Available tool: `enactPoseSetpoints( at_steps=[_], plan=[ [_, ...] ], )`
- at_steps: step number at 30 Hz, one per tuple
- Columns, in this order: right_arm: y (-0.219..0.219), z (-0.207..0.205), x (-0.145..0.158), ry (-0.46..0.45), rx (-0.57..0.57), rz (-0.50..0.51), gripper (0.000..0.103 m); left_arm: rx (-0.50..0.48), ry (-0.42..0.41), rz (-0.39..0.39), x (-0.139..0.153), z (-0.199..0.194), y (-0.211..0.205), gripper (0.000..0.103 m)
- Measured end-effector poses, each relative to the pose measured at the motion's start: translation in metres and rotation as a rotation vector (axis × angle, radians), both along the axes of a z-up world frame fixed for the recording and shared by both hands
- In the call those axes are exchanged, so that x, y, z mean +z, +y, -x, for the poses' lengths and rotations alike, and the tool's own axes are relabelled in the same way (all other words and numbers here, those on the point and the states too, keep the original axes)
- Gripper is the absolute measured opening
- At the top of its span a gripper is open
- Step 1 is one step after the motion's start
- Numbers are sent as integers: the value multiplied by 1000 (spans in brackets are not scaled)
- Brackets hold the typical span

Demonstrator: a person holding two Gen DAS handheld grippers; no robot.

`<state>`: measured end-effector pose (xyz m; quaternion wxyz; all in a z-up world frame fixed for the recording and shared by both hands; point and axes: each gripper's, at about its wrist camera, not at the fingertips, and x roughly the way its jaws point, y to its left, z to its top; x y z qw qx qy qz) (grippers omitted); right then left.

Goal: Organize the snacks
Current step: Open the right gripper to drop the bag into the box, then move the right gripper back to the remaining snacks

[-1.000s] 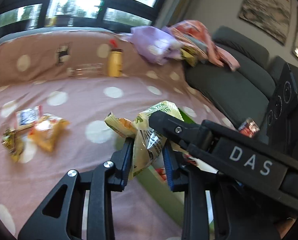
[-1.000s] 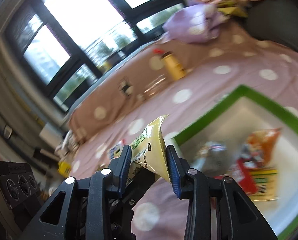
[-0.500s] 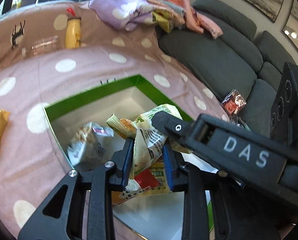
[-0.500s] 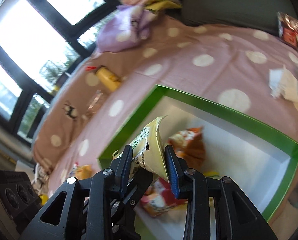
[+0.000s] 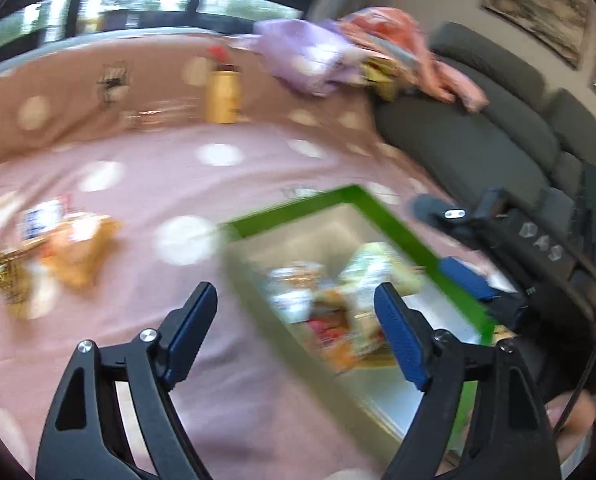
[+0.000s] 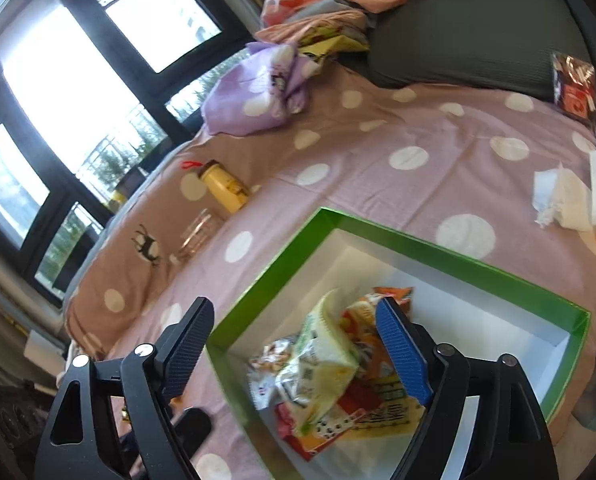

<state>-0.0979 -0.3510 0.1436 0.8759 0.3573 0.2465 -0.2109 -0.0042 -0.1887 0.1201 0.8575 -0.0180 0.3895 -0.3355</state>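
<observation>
A green-rimmed white box (image 6: 441,248) sits on the pink dotted cloth and holds several snack packets. The pale green-and-yellow packet (image 6: 321,356) lies on top of the pile in the box. My right gripper (image 6: 294,356) is open and empty just above it. My left gripper (image 5: 294,332) is open and empty over the box's left rim (image 5: 298,208); this view is blurred. Loose snack packets (image 5: 74,248) lie on the cloth to the left. The right gripper's body (image 5: 537,248) shows at the right of the left wrist view.
A yellow bottle (image 6: 224,188) and a clear glass (image 6: 198,232) lie at the back of the cloth. A purple cloth bundle (image 6: 258,92) and clothes lie on the grey sofa (image 6: 477,24). Crumpled tissues (image 6: 565,200) and a red packet (image 6: 575,84) lie to the right.
Both grippers opened and let go of the pale green packet, which dropped onto the pile in the box. The left gripper swung left and back.
</observation>
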Motion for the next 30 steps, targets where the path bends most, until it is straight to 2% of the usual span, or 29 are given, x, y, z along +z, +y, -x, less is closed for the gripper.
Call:
enactPoseSetpoints(
  at_steps=[3,9,16,20,23,25,30],
  plan=[
    [12,-12,0,23,36,17,87,129,-24,-60,-2,-2,39,83],
    [43,-30,4,51,116,88,88,349,6,-58,-22,-10,110,85],
    [82,-47,7,83,187,170,89,447,37,2,-23,-14,153,85],
    [102,-56,6,94,238,194,90,536,69,72,-28,-6,173,85],
    [117,-64,2,116,279,218,90,542,91,36,-26,-8,177,85],
    [126,-68,0,128,296,223,90,596,66,27,-25,-6,183,85],
    [145,-81,-10,155,338,235,90,618,52,-38,-27,-8,187,85]
  ],
)
